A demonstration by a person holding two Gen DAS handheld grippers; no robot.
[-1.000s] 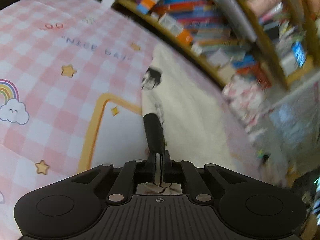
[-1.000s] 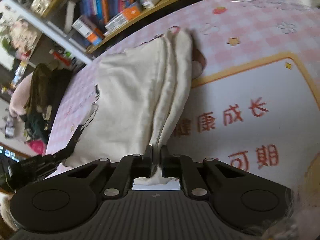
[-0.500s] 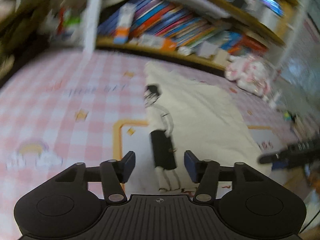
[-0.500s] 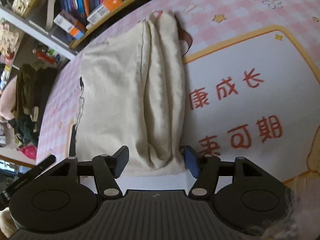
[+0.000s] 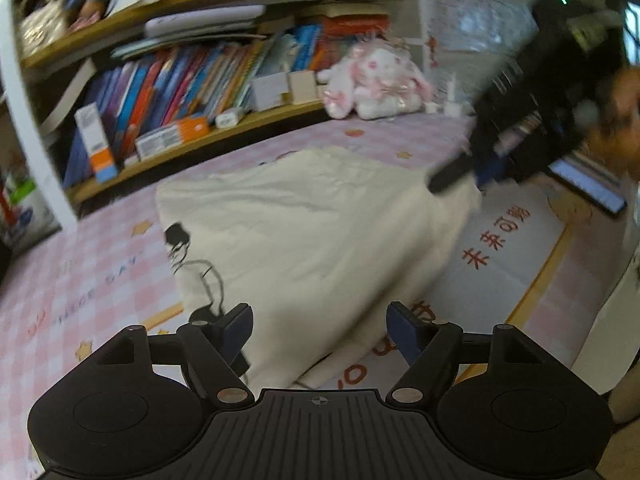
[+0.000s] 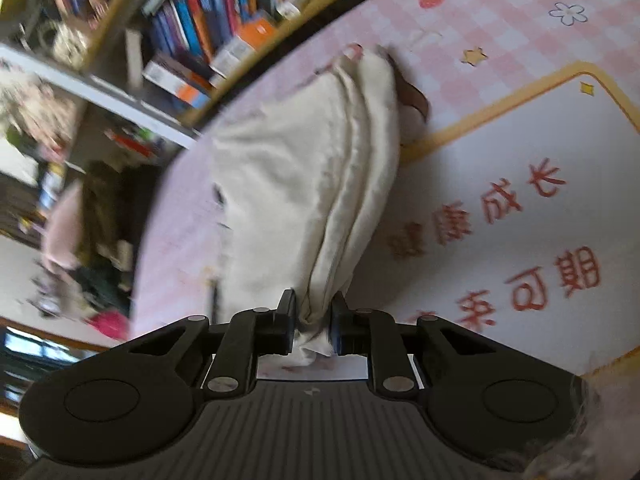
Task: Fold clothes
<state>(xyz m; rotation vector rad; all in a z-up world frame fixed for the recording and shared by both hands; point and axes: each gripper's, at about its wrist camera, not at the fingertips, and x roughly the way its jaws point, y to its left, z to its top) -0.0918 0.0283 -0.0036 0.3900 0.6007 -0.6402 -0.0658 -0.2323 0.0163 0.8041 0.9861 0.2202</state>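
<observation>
1. Right gripper [image 6: 314, 320]: fingers pinched on a bunched corner of the cream shirt [image 6: 304, 184], cloth squeezed between the pads.
2. Left gripper [image 5: 320, 330]: fingers wide apart, nothing between them, hovering over the shirt's near edge.
3. Shirt [image 5: 312, 232]: lies on the pink checked mat [image 5: 80, 280], already doubled lengthwise by the look of it. Stacked layers show as ridges along its right edge in the right wrist view. A black figure print [image 5: 188, 256] sits at its left edge.
4. Step: mid-fold, I judge. One corner is held and the other hand is free over the opposite edge.
5. Next move calls for the left gripper to close on the near hem corner so both ends lift level. A one-sided pull would drag the layers askew.
6. Poor view: both frames are motion-blurred. The right gripper in the left view is a dark smear, so its contact point there is probably at the far-right corner, but that isn't sure.
7. Hidden: the shirt's underside, its sleeves, and the near hem behind the gripper bodies.
8. Behind: a bookshelf [image 5: 180, 92] and a plush toy [image 5: 376, 80].
</observation>
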